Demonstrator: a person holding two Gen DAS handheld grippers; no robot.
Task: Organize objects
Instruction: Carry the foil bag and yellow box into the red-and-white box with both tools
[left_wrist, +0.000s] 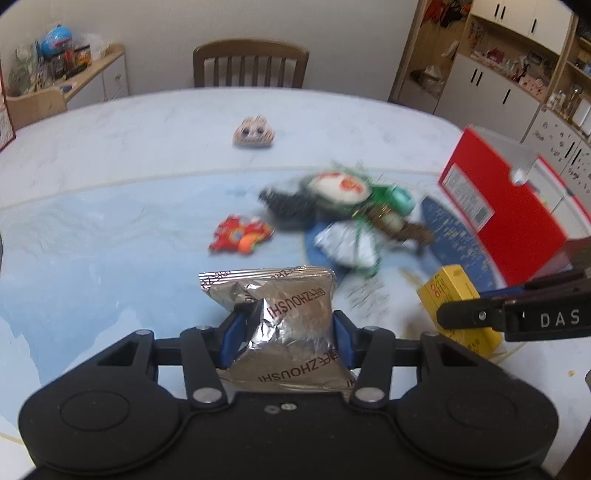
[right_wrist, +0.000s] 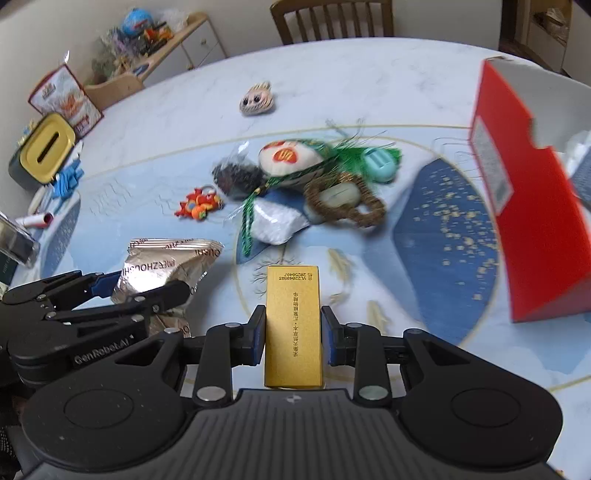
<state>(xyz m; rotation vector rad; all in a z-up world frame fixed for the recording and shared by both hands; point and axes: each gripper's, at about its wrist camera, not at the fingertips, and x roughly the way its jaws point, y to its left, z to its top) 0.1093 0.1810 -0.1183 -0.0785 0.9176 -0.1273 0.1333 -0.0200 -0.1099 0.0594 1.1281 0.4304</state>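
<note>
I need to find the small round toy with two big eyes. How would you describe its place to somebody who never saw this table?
Start at the wooden chair behind the far edge of the table. On the pale marble-like part in front of it, the round big-eyed toy lies alone. Unlike the red and orange toy and the tangled pile on the blue area, it is beige and touches nothing.

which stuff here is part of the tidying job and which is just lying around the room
Part of the job:
- crinkled silver foil snack packet, held in the left hand-held gripper
- slim gold cardboard box, held in the right hand-held gripper
- open red cardboard box
- small red and orange toy
- beige big-eyed plush head

Lying about:
- brown wooden chair
- yellow-lidded tin
</note>
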